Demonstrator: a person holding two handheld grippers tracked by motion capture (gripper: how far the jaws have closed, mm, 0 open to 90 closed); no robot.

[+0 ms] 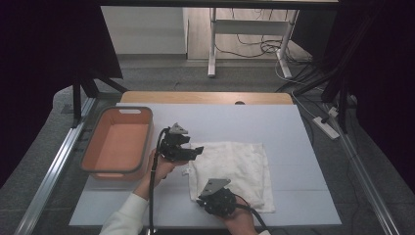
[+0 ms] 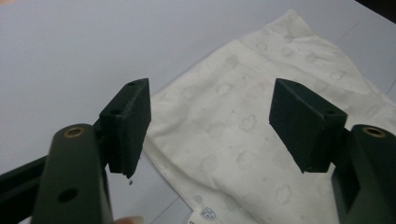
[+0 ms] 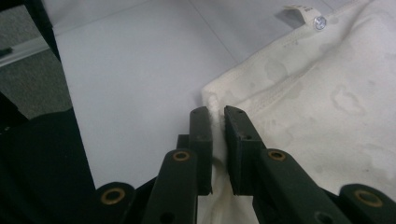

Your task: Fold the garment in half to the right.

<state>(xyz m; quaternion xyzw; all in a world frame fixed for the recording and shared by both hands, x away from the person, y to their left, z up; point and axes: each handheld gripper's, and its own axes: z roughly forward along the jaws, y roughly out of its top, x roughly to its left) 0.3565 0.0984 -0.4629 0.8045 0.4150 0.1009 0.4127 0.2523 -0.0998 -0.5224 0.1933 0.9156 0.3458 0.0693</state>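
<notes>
Right claw (image 3: 215, 126) pinching cream cloud-print towel (image 3: 327, 107) corner

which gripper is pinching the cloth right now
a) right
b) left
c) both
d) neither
a: the right gripper has its jaws closed on the cloth edge, while the left gripper is open wide above it.

The cloth's (image 2: 243, 135) lower edge is cut off by the frame.
</notes>
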